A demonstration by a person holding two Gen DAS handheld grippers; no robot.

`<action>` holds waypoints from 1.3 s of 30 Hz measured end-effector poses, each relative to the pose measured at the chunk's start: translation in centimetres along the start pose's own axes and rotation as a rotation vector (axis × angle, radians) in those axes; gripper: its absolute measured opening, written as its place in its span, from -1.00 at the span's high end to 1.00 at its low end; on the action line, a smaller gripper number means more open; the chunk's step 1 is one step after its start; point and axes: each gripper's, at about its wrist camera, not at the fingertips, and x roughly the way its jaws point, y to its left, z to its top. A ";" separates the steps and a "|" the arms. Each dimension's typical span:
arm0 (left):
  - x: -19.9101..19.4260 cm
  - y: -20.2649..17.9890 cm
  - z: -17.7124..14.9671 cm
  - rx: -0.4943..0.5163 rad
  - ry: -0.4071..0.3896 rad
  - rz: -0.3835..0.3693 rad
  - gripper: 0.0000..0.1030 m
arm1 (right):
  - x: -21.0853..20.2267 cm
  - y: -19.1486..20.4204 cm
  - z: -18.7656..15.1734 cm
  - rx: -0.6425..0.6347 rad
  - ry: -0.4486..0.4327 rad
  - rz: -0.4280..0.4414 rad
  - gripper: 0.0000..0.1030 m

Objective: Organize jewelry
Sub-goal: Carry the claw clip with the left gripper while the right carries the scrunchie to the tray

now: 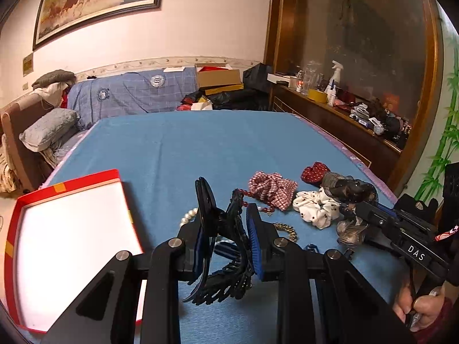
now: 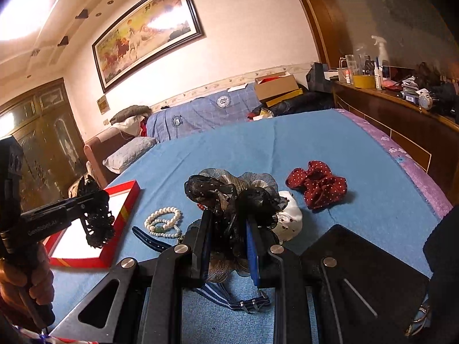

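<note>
A red-rimmed box (image 1: 71,246) with a bare white floor is being shown lying on the blue bedspread (image 1: 200,143). A black hair claw (image 1: 229,258) is being pinched by the left gripper (image 1: 229,229); a black gauze scrunchie (image 2: 229,197) is being pinched by the right gripper (image 2: 229,229). A striped watch strap (image 2: 226,298) is being shown plainly only by the right view

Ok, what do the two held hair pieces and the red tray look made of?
Black toothed claw clip: apparently glossy moulded plastic, with rigid prongs. Black sheer bow hair piece: see-through organza-like mesh, dotted. Red-rimmed shallow tray: likely cardboard, with thin walls and a matte white floor.
</note>
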 end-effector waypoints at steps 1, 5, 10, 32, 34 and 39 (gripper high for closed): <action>-0.1 0.1 -0.2 0.000 -0.002 0.007 0.51 | 0.1 0.0 0.0 -0.003 0.002 -0.001 0.55; -0.8 0.7 -0.2 -0.004 -0.016 0.034 0.51 | 0.4 0.3 -0.1 -0.008 0.013 0.001 0.55; -1.6 1.8 -0.2 -0.014 -0.030 0.061 0.51 | 0.6 1.0 -0.2 0.008 0.041 0.030 0.55; -4.5 11.8 -1.6 -0.143 -0.047 0.198 0.51 | 5.2 13.5 3.0 -0.076 0.181 0.279 0.54; -4.7 13.1 -1.8 -0.158 -0.043 0.219 0.51 | 6.2 14.9 3.4 -0.088 0.194 0.293 0.54; -4.6 16.5 -1.8 -0.187 -0.016 0.270 0.51 | 8.4 17.9 4.0 -0.107 0.220 0.327 0.54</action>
